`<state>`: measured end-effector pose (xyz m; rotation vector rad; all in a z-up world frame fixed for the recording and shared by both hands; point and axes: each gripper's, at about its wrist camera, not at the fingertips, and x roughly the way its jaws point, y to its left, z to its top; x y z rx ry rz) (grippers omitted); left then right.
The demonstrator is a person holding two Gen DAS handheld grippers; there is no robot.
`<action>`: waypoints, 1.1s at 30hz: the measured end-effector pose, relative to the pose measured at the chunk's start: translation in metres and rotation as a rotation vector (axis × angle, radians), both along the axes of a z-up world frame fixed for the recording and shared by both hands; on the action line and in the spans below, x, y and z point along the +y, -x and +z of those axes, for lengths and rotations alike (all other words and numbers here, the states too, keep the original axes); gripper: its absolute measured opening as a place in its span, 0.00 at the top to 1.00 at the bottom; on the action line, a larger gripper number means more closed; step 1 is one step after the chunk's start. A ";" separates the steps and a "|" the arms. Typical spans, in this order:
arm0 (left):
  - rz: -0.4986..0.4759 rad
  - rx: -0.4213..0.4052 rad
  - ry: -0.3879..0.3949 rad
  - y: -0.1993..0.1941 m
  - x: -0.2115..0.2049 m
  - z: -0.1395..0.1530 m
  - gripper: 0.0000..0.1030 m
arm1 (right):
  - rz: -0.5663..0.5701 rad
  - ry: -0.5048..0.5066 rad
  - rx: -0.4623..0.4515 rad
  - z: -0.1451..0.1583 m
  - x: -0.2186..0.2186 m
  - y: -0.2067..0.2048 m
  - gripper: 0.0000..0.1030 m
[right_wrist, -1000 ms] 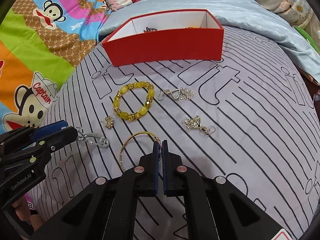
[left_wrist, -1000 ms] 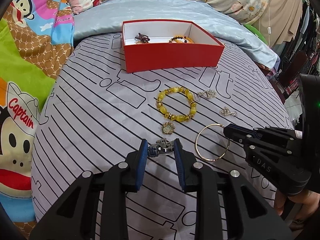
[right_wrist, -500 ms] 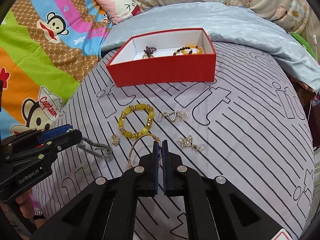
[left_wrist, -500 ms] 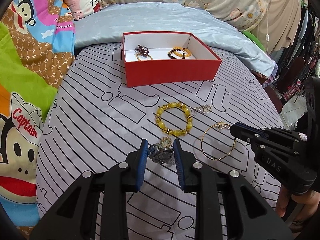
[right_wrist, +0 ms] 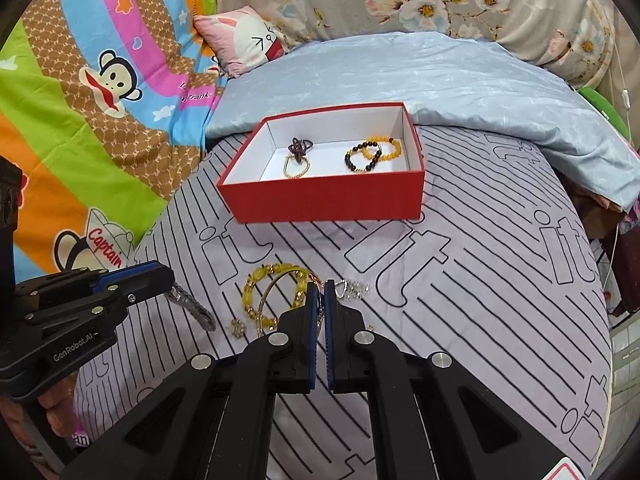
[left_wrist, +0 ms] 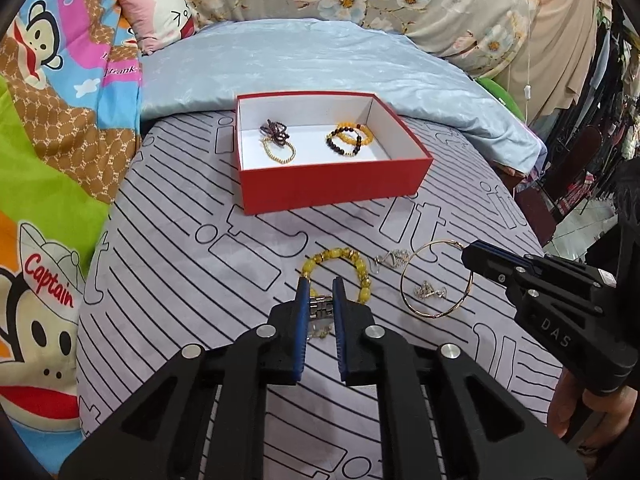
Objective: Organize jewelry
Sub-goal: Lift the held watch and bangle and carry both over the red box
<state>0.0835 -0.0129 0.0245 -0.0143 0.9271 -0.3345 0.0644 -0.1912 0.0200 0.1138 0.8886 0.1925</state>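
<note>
The left gripper (left_wrist: 321, 294), jaws just closing, clamps a silver link bracelet (left_wrist: 320, 307); the right gripper (right_wrist: 321, 296), clenched, pinches a thin gold bangle (right_wrist: 276, 300). Both hang lifted, nearer the cameras than the red box (left_wrist: 332, 190), above a yellow bead bracelet (left_wrist: 352, 258).

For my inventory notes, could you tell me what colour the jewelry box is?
The box is red outside and white inside, clearest in the left wrist view.
</note>
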 end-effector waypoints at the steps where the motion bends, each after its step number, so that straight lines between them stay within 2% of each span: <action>1: 0.001 -0.005 -0.004 -0.001 0.000 0.001 0.90 | -0.002 0.000 -0.001 0.000 -0.001 -0.001 0.98; 7: -0.002 -0.021 -0.002 -0.005 -0.001 0.007 0.90 | -0.007 -0.003 -0.007 0.003 -0.003 -0.006 0.98; 15: -0.007 -0.075 0.003 -0.021 -0.004 0.030 0.90 | -0.013 -0.014 -0.058 0.022 -0.010 -0.027 0.98; 25: 0.011 -0.150 -0.001 -0.090 -0.012 0.054 0.90 | -0.037 0.008 -0.107 0.041 -0.021 -0.096 0.98; 33: 0.032 -0.154 0.009 -0.144 -0.021 0.051 0.90 | -0.047 0.008 -0.074 0.028 -0.021 -0.158 0.98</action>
